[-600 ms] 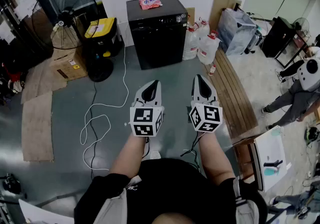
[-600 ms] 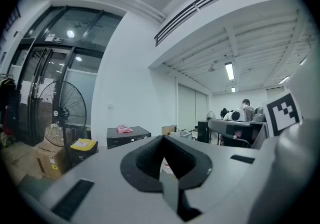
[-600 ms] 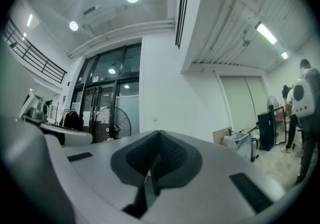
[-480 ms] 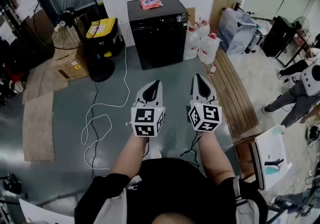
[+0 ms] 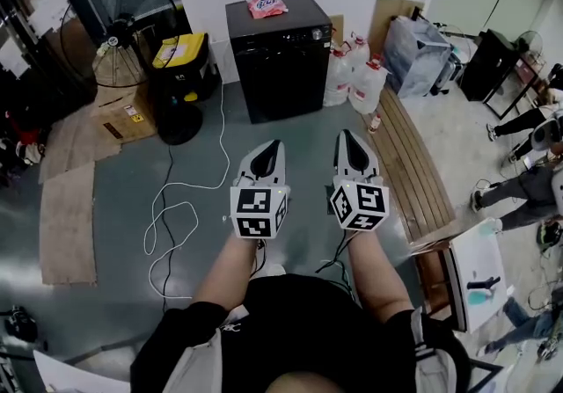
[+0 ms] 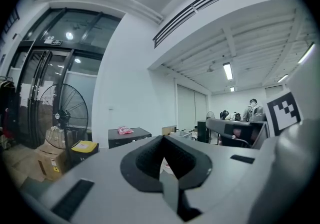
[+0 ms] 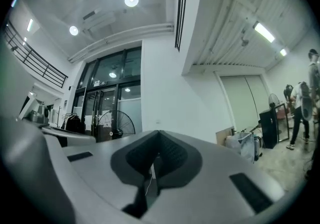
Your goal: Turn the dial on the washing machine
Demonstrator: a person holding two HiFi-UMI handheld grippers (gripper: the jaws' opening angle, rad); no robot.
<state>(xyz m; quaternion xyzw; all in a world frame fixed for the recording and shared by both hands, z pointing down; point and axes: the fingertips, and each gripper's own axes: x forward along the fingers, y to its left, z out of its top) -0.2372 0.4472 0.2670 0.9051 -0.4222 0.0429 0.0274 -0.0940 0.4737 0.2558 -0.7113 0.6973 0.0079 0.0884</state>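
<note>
The black washing machine [image 5: 280,53] stands against the far white wall with a pink packet [image 5: 266,5] on its lid. A small round dial [image 5: 317,32] shows at its top front right corner. My two grippers are held side by side above the grey floor, well short of the machine. The left gripper [image 5: 272,148] and the right gripper [image 5: 349,135] both have their jaws together and hold nothing. In the left gripper view the shut gripper [image 6: 162,138] points toward the machine [image 6: 129,137]. The right gripper [image 7: 159,132] tilts upward, and its view does not show the machine.
A big standing fan [image 5: 123,26], a yellow-and-black case [image 5: 179,53] and a cardboard box [image 5: 119,110] stand left of the machine. A white cable [image 5: 171,207] loops over the floor. Water jugs [image 5: 356,79] and a wooden bench [image 5: 413,171] lie to the right. A person [image 5: 528,180] walks at the right edge.
Both grippers have kept their place and stayed shut. The person at the right edge has moved further down and to the right.
</note>
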